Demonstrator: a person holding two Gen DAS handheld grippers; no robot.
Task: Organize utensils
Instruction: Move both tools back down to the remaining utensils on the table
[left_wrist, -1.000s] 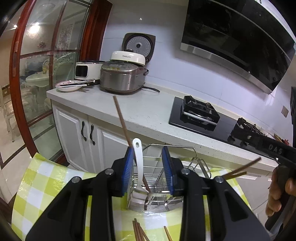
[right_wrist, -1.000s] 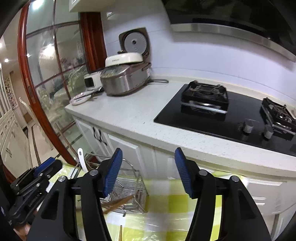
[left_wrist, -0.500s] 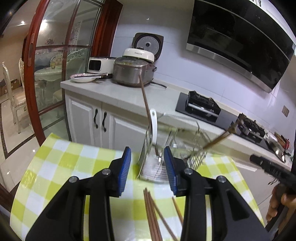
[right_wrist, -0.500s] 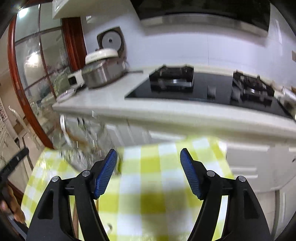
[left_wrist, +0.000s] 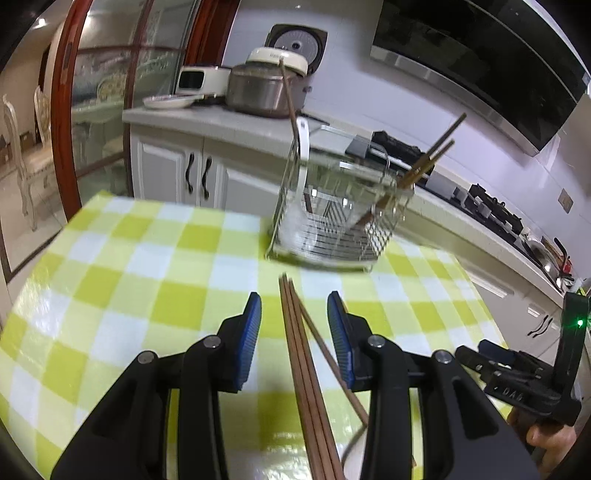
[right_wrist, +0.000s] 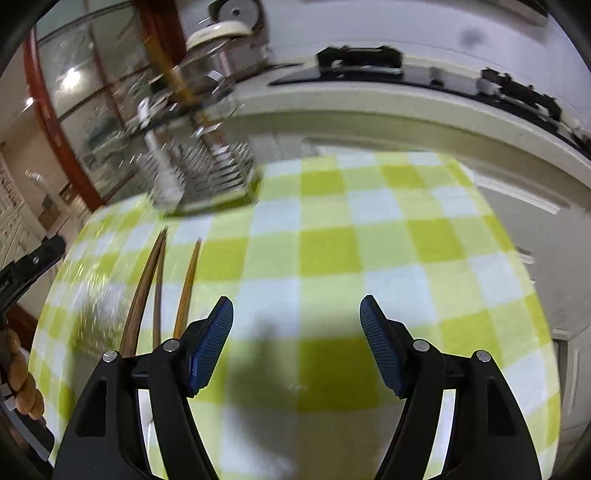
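Checked table (left_wrist: 147, 266) bearing wire rack (left_wrist: 332, 225), loose chopsticks (left_wrist: 299, 343)

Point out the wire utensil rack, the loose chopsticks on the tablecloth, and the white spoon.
wire utensil rack (left_wrist: 332, 236), left wrist view, front wire wall.
loose chopsticks (left_wrist: 299, 343), left wrist view, middle of the bundled shafts.
white spoon (left_wrist: 303, 147), left wrist view, upper handle above the rack's rim.

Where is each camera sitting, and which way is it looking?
Left wrist: rides on the left tool, looking forward and down between its open blue pads at brown chopsticks lying on the checked tablecloth, with the wire rack beyond; the right tool shows at the right edge.
Right wrist: rides on the right tool, looking down at bare tablecloth; fingers show at the left edge.
Both see the rack, chopsticks, tablecloth and kitchen counter.
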